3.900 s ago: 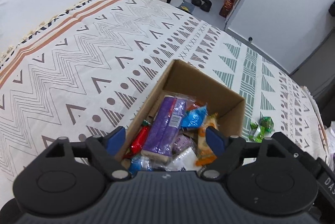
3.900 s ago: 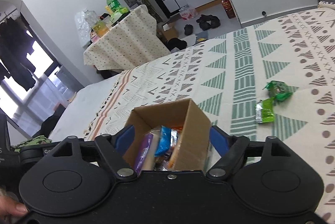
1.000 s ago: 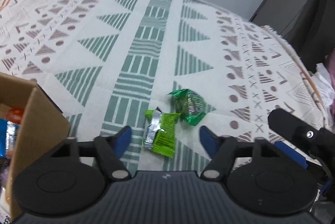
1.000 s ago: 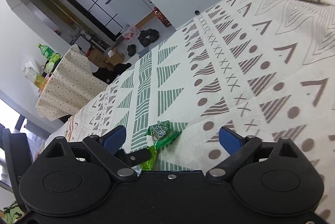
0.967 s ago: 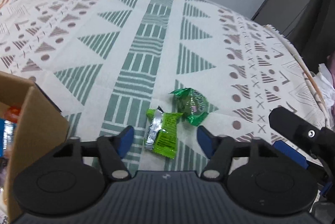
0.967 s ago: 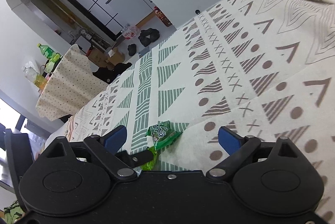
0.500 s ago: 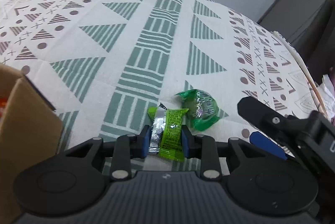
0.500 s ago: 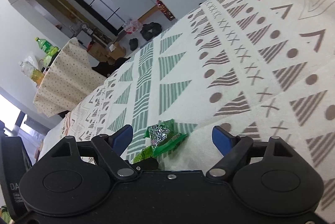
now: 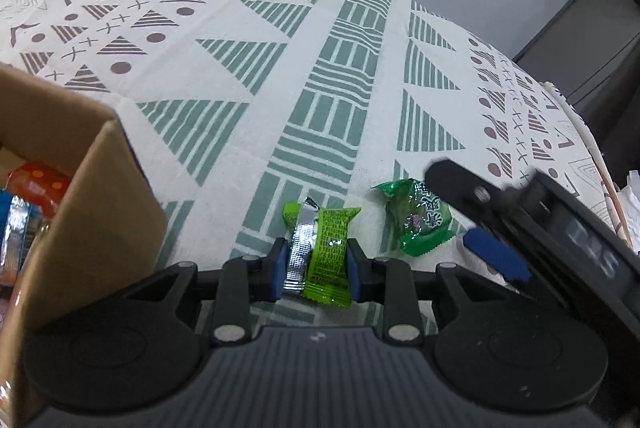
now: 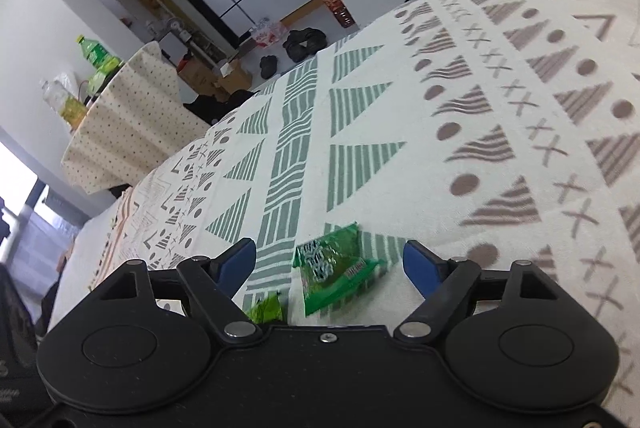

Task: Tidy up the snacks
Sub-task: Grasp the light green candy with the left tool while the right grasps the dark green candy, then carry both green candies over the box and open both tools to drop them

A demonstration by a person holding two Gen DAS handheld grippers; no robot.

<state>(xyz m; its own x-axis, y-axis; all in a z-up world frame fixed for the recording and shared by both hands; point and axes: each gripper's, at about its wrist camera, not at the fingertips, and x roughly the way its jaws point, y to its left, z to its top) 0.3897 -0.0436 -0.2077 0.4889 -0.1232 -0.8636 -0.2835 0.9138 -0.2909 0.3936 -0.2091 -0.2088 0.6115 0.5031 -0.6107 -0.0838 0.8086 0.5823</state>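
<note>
I count two green snack packets on the patterned bedspread (image 9: 256, 75): a light green packet (image 9: 326, 260) and a dark green packet (image 9: 420, 218) just to its right. One cardboard box (image 9: 92, 211) sits left of them; at least three wrapped snacks (image 9: 24, 211) show inside. Two grippers.

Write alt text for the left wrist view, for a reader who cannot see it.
The left gripper is shut on a bright green snack packet lying on a patterned bedspread. A second green packet lies to its right beside the open right gripper, and a cardboard box of snacks stands at left.
</note>
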